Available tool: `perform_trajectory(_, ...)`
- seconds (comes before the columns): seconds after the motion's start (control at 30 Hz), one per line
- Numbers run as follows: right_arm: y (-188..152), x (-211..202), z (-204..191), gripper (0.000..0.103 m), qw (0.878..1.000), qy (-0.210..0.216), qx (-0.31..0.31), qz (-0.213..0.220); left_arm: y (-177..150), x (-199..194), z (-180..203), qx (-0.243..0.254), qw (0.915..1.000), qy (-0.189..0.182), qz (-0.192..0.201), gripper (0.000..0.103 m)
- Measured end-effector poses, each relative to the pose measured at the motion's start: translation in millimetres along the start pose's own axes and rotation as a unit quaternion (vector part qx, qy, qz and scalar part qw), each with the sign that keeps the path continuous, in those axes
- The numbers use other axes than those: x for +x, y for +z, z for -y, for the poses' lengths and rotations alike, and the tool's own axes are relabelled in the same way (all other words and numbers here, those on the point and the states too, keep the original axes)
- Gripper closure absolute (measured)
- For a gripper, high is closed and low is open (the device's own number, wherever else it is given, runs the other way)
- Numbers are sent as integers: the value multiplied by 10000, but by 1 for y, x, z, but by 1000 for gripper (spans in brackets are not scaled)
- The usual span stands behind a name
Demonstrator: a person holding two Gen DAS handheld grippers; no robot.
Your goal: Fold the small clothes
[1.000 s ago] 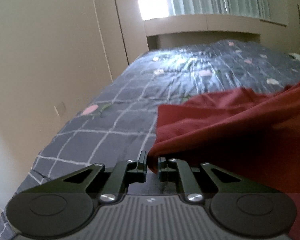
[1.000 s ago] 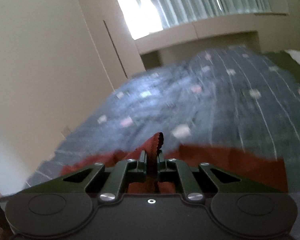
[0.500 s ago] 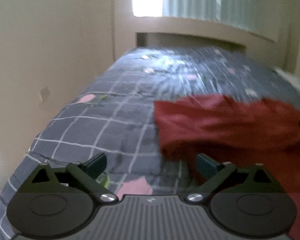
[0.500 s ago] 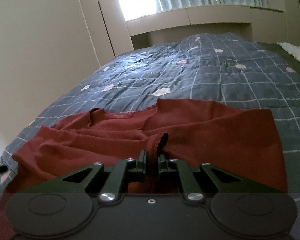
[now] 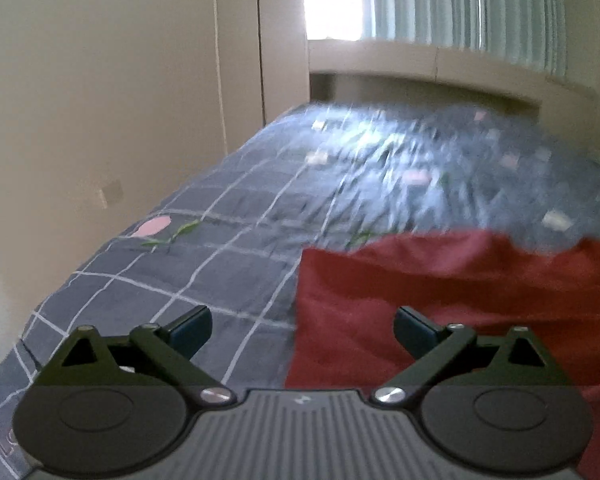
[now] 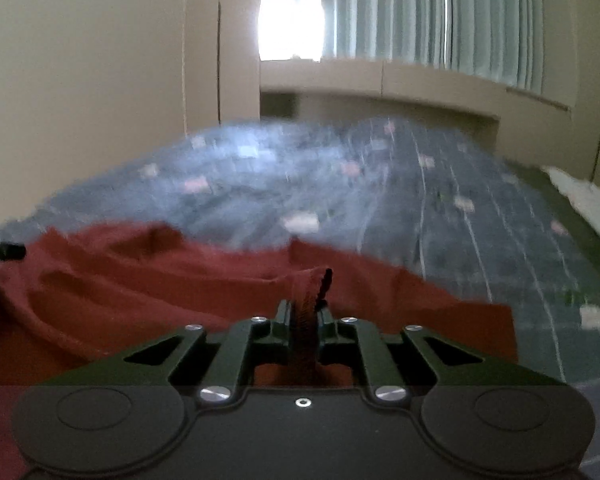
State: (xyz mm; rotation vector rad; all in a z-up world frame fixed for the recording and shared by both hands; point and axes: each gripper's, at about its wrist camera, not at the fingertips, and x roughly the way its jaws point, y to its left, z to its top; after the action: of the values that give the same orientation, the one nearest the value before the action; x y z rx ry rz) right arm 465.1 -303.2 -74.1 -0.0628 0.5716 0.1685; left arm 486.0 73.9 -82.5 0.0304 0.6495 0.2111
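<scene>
Left gripper is spread wide, nothing held. Right gripper jaws are opening, a fold of dark red knit garment between them, on the grey checked quilted bed.

A bed is covered by a grey-blue quilt with white grid lines and small pink and green flower prints. A beige wall is seen to the left of the tool, with a pale wall plate low on it. A window with vertical blinds is seen far ahead, above a beige ledge. White fabric is seen at the far right; what it is cannot be told.
</scene>
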Motion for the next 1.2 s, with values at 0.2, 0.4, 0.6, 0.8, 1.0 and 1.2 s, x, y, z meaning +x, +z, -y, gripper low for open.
perform_trajectory(0.2,-1,-10,-4,34,9988,-287,-217,323,-1,-4,6,235,9995,-34,207,0)
perform_trajectory(0.4,7,17,-32,19,9961,-534,-693,135,3,16,21,380,9982,458,70,0)
perform_trajectory(0.6,-11,17,-21,8,9870,-1337,-870,193,-3,25,-1,-144,9979,602,-209,0)
perform_trajectory(0.8,-12,14,-2,2,9927,-1133,-365,170,-6,24,-21,-596,9974,310,-275,1)
perform_trajectory(1.0,-21,-56,-9,1,9963,-516,-375,570,-13,-26,-26,-509,9984,153,-173,0)
perform_trajectory(1.2,-39,-126,-26,1,9970,-275,-334,636,-27,-95,-26,-590,9974,-83,-415,0)
